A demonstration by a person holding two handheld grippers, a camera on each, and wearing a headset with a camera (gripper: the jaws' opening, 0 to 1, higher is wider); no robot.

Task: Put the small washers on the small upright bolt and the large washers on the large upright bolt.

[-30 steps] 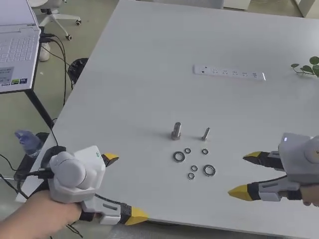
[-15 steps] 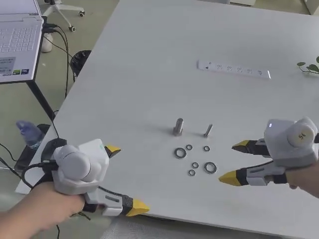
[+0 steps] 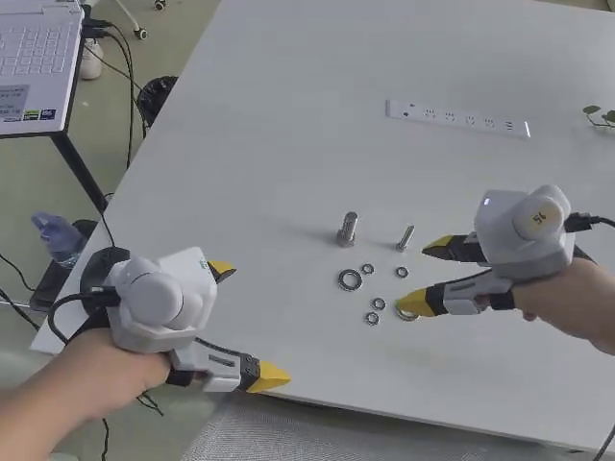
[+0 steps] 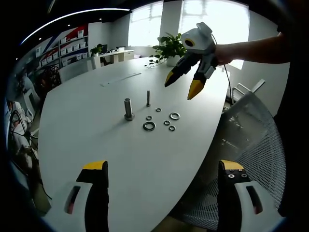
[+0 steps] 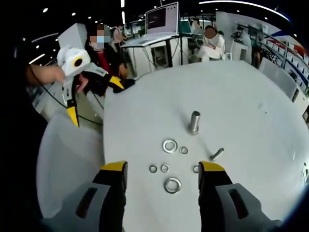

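Two bolts stand upright mid-table, the large bolt [image 3: 348,229] [image 4: 128,108] [image 5: 194,122] and the thin small bolt [image 3: 405,237] [image 4: 148,98] [image 5: 217,154]. Several washers lie just in front of them. One large washer [image 3: 350,280] [image 5: 170,145] is near the large bolt. The other large washer [image 3: 405,313] [image 5: 172,184] lies between my right gripper's [image 3: 426,276] [image 5: 163,166] open jaws, its near tip right over the washer. Small washers [image 3: 367,269] [image 3: 379,303] are scattered between them. My left gripper [image 3: 246,323] [image 4: 162,166] is open and holds nothing at the table's near-left edge.
A white power strip [image 3: 457,118] lies further back on the table. A laptop [image 3: 29,67] on a side stand, cables and a water bottle [image 3: 56,237] are off the table's left. A mesh chair [image 4: 246,140] is at the near edge. A plant [image 3: 603,115] sits far right.
My right gripper has moved left and inward to the washers, its near tip now over the near large washer. The left gripper has stayed near the table edge; the view has shifted.
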